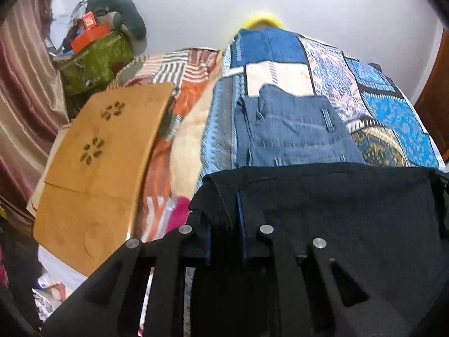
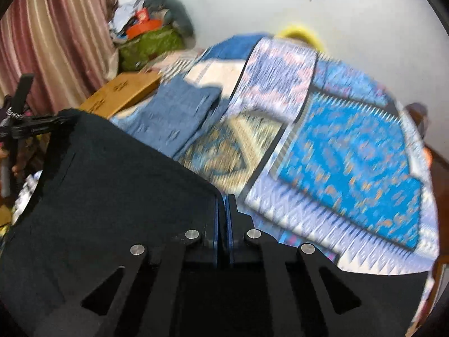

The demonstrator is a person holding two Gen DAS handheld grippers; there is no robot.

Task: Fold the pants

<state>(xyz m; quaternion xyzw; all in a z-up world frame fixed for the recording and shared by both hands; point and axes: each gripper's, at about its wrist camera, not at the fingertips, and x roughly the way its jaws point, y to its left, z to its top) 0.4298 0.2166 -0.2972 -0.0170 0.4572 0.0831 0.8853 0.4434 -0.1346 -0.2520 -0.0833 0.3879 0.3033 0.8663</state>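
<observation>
A pair of black pants [image 1: 336,202] hangs stretched between my two grippers, lifted off the bed. In the left wrist view my left gripper [image 1: 224,213] is shut on a thick folded edge of the black pants at their left corner. The right wrist view shows my right gripper [image 2: 223,205] shut on the other corner of the black pants [image 2: 112,182], whose cloth spreads away to the left. The left gripper [image 2: 25,126] shows at the far left of that view, gripping the cloth's far edge. A folded pair of blue jeans [image 1: 294,129] lies on the bed beyond; it is also in the right wrist view [image 2: 179,109].
The bed carries a blue patchwork quilt [image 2: 350,163]. A tan cardboard sheet [image 1: 101,163] lies on the bed's left side over striped bedding [image 1: 179,67]. A green bag with orange boxes [image 1: 95,56] stands against the white wall. Striped curtains [image 1: 25,98] hang at the left.
</observation>
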